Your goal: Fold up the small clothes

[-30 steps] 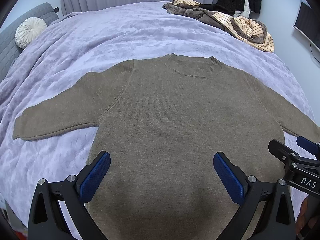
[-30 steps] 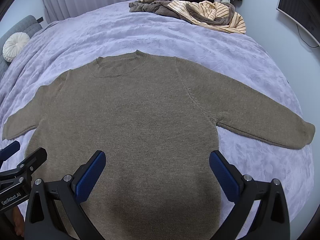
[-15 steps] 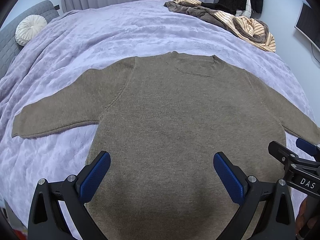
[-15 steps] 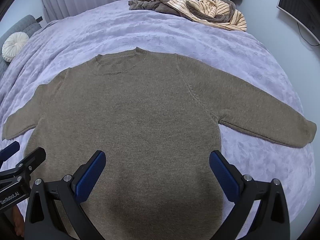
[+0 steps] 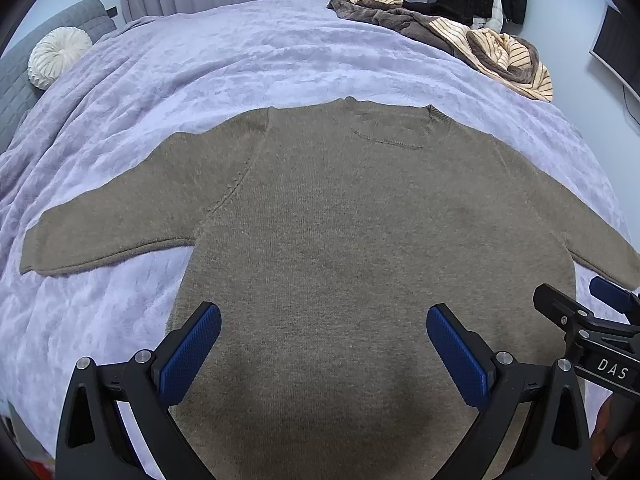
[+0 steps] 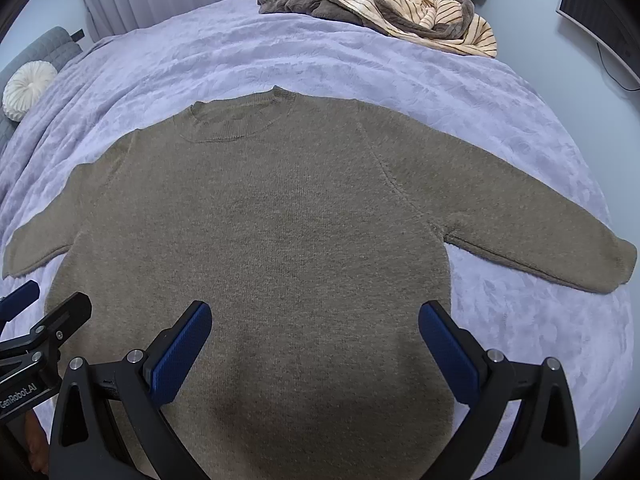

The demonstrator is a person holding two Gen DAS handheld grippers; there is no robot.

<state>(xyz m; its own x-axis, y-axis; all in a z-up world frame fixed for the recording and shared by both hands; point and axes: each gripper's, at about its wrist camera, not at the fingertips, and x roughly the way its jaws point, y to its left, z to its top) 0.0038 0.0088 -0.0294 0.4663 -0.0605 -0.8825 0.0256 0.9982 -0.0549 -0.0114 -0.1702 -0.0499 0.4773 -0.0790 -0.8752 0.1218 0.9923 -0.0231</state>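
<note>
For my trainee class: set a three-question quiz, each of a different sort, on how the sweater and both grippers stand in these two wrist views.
1. True or false: the left gripper has its fingers shut on the brown sweater.
2. Multiple choice: the sweater lies on the lilac blanket A) folded in half, B) flat with both sleeves spread out, C) bunched in a heap.
3. Fill in: the pile of striped and dark clothes sits at the far ____ corner of the bed.

Key
1. False: the fingers are wide apart above the sweater, as are the right gripper's.
2. B.
3. Right.
</note>
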